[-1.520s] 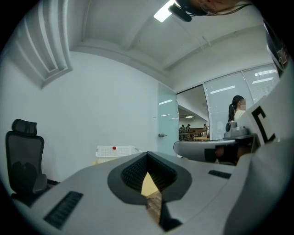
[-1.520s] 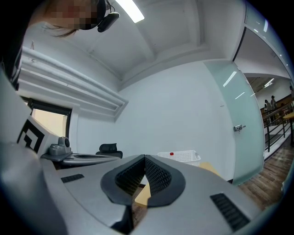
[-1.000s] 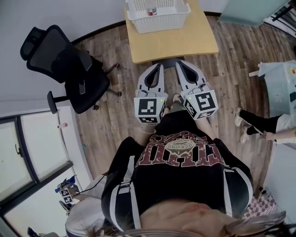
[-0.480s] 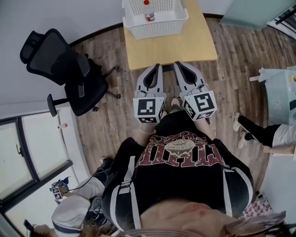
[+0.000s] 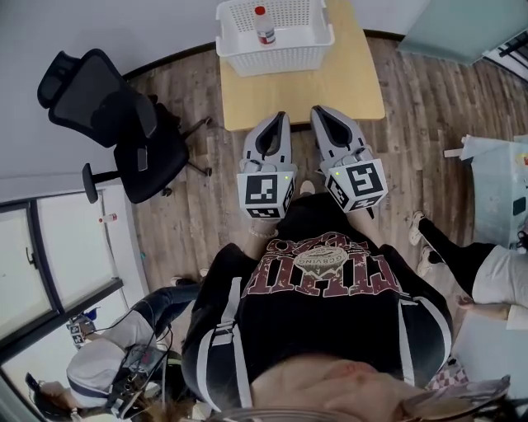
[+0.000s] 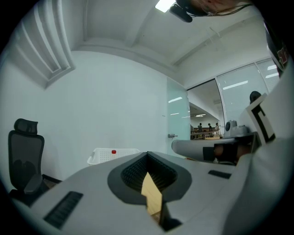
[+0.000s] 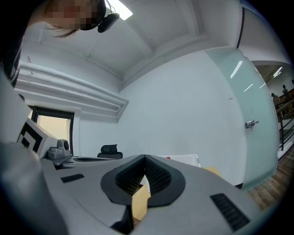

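Note:
In the head view my left gripper and right gripper are held side by side in front of my body, tips just over the near edge of a small wooden table. Both are shut with nothing between the jaws. A white basket stands at the table's far end with a small red-capped bottle inside. In the left gripper view the gripper points level at the basket, the red cap showing. The right gripper view shows its tips meeting, the basket just beyond.
A black office chair stands left of the table on the wood floor. A person sits on the floor at the lower left; another person's legs lie at the right. A glass door is on the right.
The head view has shifted so the table and basket sit lower in frame and the bottle shows fully. The person at lower left has moved in. Both grippers stay shut.

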A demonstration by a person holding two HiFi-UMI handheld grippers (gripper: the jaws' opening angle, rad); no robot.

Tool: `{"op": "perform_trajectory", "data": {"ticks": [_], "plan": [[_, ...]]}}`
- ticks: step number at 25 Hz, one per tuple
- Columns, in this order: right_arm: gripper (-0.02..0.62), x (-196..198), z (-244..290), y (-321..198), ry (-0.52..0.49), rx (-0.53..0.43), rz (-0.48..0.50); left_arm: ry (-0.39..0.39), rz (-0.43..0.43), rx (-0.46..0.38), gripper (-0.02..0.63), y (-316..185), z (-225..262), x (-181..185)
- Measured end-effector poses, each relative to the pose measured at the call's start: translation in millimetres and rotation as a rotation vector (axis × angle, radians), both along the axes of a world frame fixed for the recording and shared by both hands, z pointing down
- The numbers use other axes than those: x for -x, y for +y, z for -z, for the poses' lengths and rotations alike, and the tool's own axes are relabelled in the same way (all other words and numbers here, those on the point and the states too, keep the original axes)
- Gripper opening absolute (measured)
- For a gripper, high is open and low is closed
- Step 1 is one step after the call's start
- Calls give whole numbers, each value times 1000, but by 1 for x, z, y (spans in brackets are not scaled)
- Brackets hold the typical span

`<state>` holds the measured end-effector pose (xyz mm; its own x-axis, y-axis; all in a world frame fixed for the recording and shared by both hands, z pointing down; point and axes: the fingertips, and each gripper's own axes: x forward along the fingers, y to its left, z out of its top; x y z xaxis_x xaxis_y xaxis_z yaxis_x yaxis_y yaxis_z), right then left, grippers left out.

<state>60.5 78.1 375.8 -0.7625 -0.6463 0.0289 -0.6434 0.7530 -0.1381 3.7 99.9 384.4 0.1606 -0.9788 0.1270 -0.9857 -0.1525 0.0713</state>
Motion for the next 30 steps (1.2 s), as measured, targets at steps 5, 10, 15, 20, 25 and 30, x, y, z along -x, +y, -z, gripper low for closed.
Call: {"op": "perform_trajectory", "data": {"ticks": [5, 10, 15, 20, 25, 30], "plan": [[17, -4, -1, -10, -4, 0, 8, -2, 24, -6, 46, -8, 1, -4], [17, -4, 3, -19, -22, -8, 12, -7, 29, -14, 46, -17, 5, -3], [17, 7, 0, -27, -4, -13, 6, 1, 23, -14, 46, -26, 4, 8], [17, 24, 1, -42, -9, -14, 1, 8, 1, -9, 46, -46, 3, 23], [17, 32, 3, -59, -1, -11, -20, 9, -21, -6, 46, -62, 5, 30], [17, 48, 2, -74, 18, -11, -32, 13, -37, -12, 46, -80, 7, 45]]}}
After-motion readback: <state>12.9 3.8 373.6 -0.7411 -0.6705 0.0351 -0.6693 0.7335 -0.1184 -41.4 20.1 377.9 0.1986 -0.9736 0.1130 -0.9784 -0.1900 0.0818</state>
